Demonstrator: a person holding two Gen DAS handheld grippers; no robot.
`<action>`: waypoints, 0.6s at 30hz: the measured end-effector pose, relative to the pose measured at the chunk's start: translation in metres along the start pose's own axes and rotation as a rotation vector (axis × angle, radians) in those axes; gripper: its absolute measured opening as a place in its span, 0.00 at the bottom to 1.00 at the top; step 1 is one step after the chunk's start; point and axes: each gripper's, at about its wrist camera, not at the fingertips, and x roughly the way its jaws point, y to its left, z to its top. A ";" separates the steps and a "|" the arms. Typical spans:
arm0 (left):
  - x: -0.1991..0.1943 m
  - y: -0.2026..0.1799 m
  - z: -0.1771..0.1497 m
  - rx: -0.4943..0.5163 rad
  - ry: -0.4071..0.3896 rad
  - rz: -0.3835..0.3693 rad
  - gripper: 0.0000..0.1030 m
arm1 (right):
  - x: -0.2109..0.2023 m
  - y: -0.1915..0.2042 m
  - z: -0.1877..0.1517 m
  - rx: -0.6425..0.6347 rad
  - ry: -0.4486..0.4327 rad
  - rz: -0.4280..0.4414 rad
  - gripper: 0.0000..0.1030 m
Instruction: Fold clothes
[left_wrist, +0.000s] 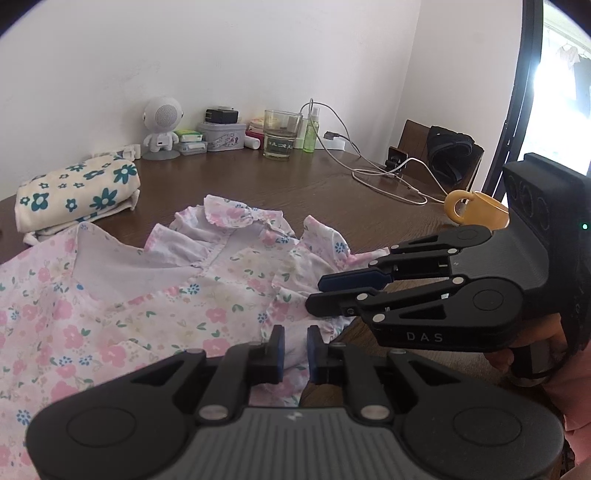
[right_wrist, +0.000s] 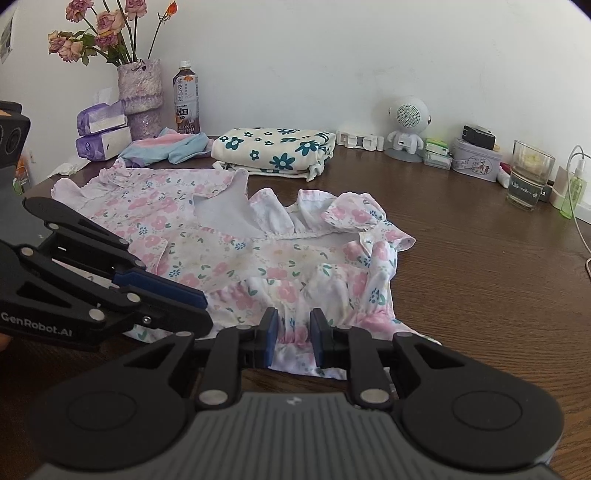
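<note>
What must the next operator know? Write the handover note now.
Left gripper: jaws narrowly apart at the near edge of the pink dress; I cannot tell if it pinches the cloth.
Right gripper: the same, close beside it on that edge.
The dress lies spread and rumpled on the table, collar at the far side.
Done: a folded cloth sits behind it.
Left: fold the dress.

A home: along the wall edge of a wooden bench (right_wrist: 480, 258) stand a vase (right_wrist: 141, 94) of dried roses, tissue packs (right_wrist: 101, 131), a tea bottle (right_wrist: 186, 103) and a glass (right_wrist: 530, 177).
</note>
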 end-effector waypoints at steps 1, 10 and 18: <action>-0.003 -0.001 0.000 0.011 -0.003 0.000 0.11 | 0.000 0.000 0.000 0.001 -0.001 0.000 0.17; 0.002 0.006 -0.008 0.004 0.016 0.044 0.09 | -0.005 0.002 0.002 0.014 -0.039 0.003 0.18; 0.002 0.009 -0.008 -0.016 0.012 0.038 0.10 | -0.016 0.033 0.011 -0.045 -0.076 0.043 0.18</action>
